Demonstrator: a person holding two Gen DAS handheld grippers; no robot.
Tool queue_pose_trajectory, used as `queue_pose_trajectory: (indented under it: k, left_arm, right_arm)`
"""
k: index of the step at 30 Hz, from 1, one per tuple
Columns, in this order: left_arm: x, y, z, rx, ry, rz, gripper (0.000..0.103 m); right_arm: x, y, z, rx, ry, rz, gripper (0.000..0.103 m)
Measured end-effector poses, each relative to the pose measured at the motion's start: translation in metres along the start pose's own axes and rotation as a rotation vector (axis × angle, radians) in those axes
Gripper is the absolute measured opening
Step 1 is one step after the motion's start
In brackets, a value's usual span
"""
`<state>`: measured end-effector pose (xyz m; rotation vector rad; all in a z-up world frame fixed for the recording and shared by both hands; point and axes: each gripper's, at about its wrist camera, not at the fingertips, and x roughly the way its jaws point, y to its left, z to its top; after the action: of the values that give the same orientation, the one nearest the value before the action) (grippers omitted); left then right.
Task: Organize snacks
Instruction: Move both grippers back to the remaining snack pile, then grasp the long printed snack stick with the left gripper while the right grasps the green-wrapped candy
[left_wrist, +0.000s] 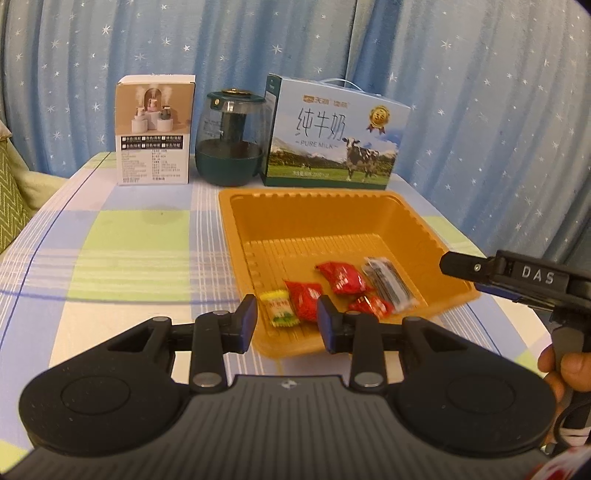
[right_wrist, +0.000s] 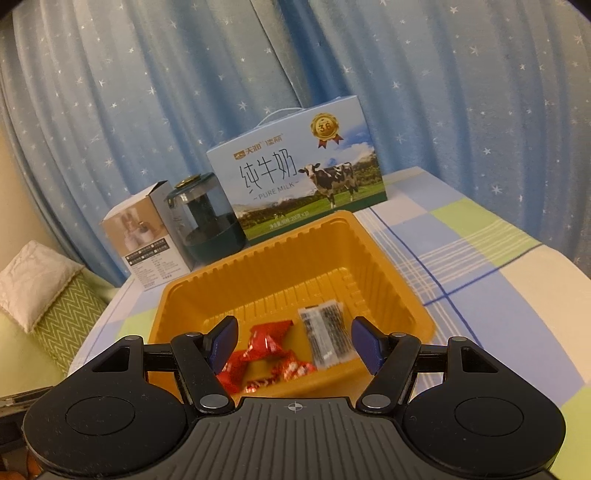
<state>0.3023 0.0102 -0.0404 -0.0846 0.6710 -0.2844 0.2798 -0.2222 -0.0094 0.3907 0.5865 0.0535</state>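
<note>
Altogether three red packets (left_wrist: 343, 277), one yellow (left_wrist: 279, 308), one clear (left_wrist: 388, 282)

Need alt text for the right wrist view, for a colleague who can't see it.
The right gripper, jaws open and empty, hangs over an orange tray holding red snack packets and a black-and-white sachet. Behind stand a milk carton box, dark green jar and starry blue curtains.

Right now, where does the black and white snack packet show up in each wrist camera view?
Left wrist view: black and white packet lies right of centre, in the orange tray, rightmost snack.
Right wrist view: lower centre, in the tray.
Shared landmark: the milk box behind the tray in both.
</note>
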Motion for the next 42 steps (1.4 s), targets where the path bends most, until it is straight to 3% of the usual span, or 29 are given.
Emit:
queue_pose_trajectory:
  k: [18,24,31,42]
  left_arm:
    - [-0.071,-0.030,-0.084,-0.016,0.049,-0.002,0.034]
    - [-0.083,-0.031,-0.107,0.010,0.072,0.014,0.035]
    - [-0.086,-0.025,-0.125,0.018,0.089,0.027,0.035]
    - [-0.083,-0.011,-0.124,-0.026,0.083,0.029,0.040]
  right_arm:
    - [-0.093,-0.018,-0.040,0.009,0.059,0.012,0.068]
    - [-0.111,-0.020,-0.061,-0.057,0.065,0.025,0.068]
    - [-0.103,-0.005,-0.089,-0.170,0.160,0.035,0.067]
    - [-0.059,0.001,-0.112,-0.324,0.286,-0.098,0.062]
